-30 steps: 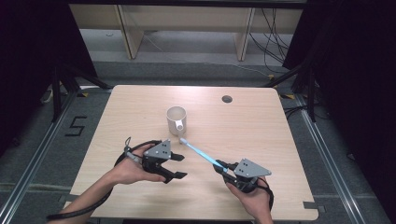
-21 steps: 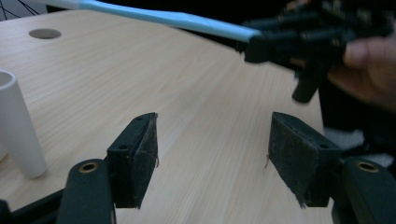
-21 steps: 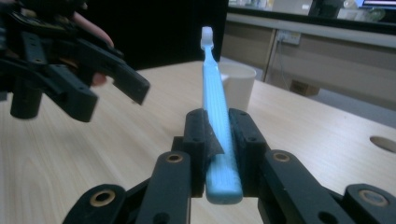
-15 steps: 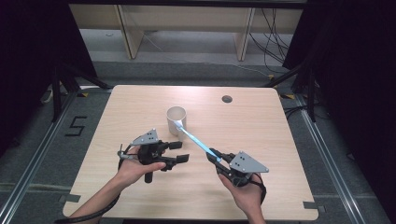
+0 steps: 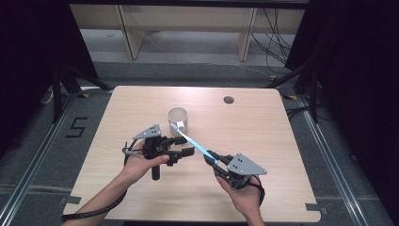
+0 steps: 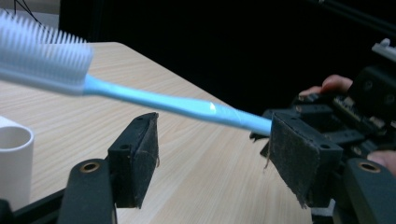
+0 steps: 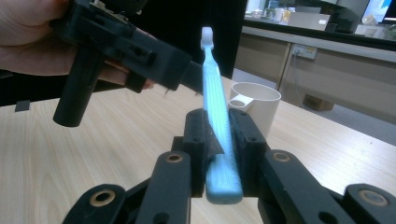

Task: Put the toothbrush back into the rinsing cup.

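Observation:
A light blue toothbrush [image 5: 193, 142] [image 7: 215, 116] is clamped by its handle end in my right gripper [image 5: 210, 157] [image 7: 218, 126], which is shut on it. The brush slants up and left, its white bristled head [image 6: 42, 51] close beside the white cup [image 5: 178, 119] [image 7: 257, 105]. My left gripper [image 5: 183, 146] [image 6: 215, 135] is open beside the brush, and its jaws have just been opening. The handle [image 6: 154, 100] crosses beyond and above the jaw tips, and neither pad presses on it. In the left gripper view the right gripper [image 6: 345, 112] is at the far right.
The cup stands upright near the middle of the wooden table [image 5: 263, 122]. A round cable hole [image 5: 228, 100] lies at the back right. Dark curtains flank the table, with shelving and cables behind it.
The right gripper has carried the toothbrush up and away, bringing its head nearer the cup. The left gripper has turned so that its jaws point right towards the brush handle.

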Tool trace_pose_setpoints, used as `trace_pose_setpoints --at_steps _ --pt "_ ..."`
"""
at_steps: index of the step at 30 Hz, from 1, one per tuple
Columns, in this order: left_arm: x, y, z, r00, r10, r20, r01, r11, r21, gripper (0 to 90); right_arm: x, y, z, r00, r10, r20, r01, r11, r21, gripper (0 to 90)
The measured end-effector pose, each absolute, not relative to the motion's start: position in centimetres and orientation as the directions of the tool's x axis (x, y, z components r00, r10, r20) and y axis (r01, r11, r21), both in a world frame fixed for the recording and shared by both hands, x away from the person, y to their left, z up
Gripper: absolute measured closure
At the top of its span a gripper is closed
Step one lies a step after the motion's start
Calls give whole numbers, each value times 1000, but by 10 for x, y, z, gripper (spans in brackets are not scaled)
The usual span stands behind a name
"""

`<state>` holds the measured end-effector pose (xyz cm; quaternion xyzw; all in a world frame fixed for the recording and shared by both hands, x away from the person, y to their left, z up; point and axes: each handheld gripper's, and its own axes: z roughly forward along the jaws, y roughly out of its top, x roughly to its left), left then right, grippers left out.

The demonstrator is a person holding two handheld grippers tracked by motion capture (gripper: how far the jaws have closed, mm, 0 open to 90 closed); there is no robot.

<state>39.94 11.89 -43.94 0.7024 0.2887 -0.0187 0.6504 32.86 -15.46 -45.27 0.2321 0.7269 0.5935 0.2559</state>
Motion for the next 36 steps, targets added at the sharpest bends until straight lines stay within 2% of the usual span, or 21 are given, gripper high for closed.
trace_pose_setpoints --at_steps 10,12,17,23,29,36 --pt "402 113 -436 810 348 -473 473 90 876 439 327 -148 -454 -760 642 -99 35 192 981 786" --pt "402 112 -435 806 348 -478 472 107 875 483 326 -147 -456 -753 650 -106 32 198 980 785" --pt "403 113 -430 816 340 -468 453 130 882 668 326 -141 -461 -745 658 -108 46 212 976 782" --pt "399 110 -424 841 281 -462 446 125 886 798 327 -134 -466 -746 657 -108 64 233 971 758" --pt "396 112 -418 863 296 -410 402 93 911 831 329 -135 -466 -745 662 -84 90 225 970 643" --pt "400 126 -413 856 389 -342 345 63 936 832 329 -144 -470 -720 693 -34 128 181 975 533"
